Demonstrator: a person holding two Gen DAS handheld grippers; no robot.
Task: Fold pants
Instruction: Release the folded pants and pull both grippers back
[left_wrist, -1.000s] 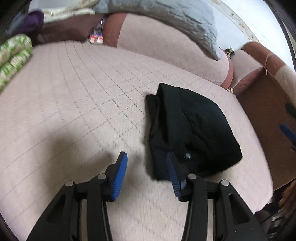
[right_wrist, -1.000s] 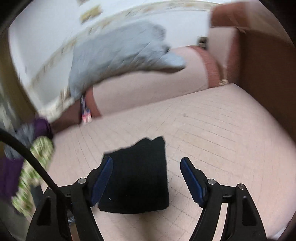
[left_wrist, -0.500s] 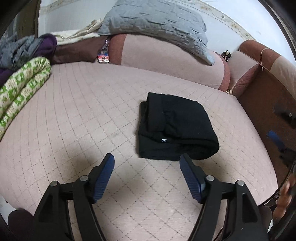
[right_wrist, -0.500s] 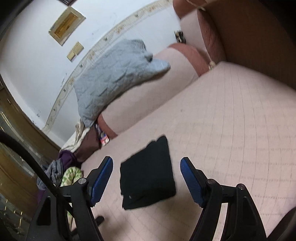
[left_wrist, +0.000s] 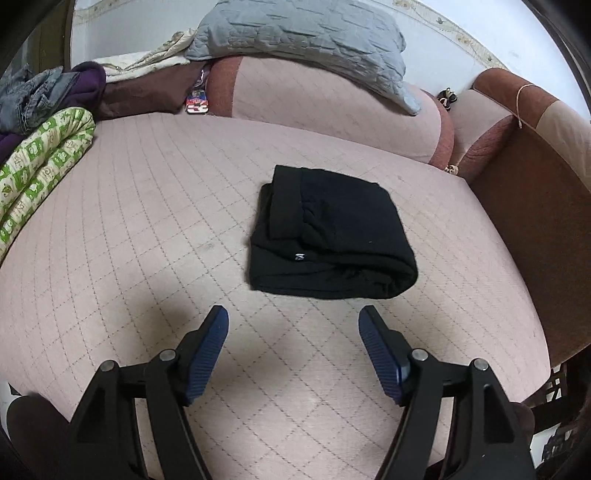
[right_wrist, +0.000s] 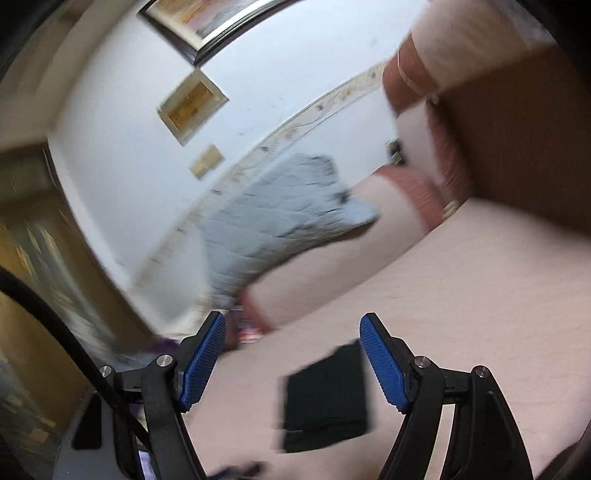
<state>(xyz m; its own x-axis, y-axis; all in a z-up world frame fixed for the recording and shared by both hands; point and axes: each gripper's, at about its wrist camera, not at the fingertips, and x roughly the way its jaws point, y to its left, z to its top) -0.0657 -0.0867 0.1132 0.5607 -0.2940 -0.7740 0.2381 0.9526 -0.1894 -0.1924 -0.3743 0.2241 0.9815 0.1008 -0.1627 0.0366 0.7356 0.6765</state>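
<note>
The black pants (left_wrist: 328, 232) lie folded into a compact rectangle on the pink quilted sofa seat (left_wrist: 147, 229). My left gripper (left_wrist: 293, 354) is open and empty, held back from the pants' near edge and above the seat. My right gripper (right_wrist: 291, 362) is open and empty, raised and tilted up toward the wall; the folded pants (right_wrist: 325, 398) show small and blurred between its blue fingers (right_wrist: 382, 363), far below.
A grey quilted pillow (left_wrist: 306, 40) rests on the pink backrest (left_wrist: 317, 107). A green-patterned blanket (left_wrist: 40, 158) and a pile of clothes (left_wrist: 40, 92) lie at the left. The brown armrest (left_wrist: 532, 206) rises at the right. Picture frames (right_wrist: 192, 105) hang on the wall.
My left gripper opened wider and pulled back from the pants, which now lie flat and folded. My right gripper rose and tilted up toward the wall.
</note>
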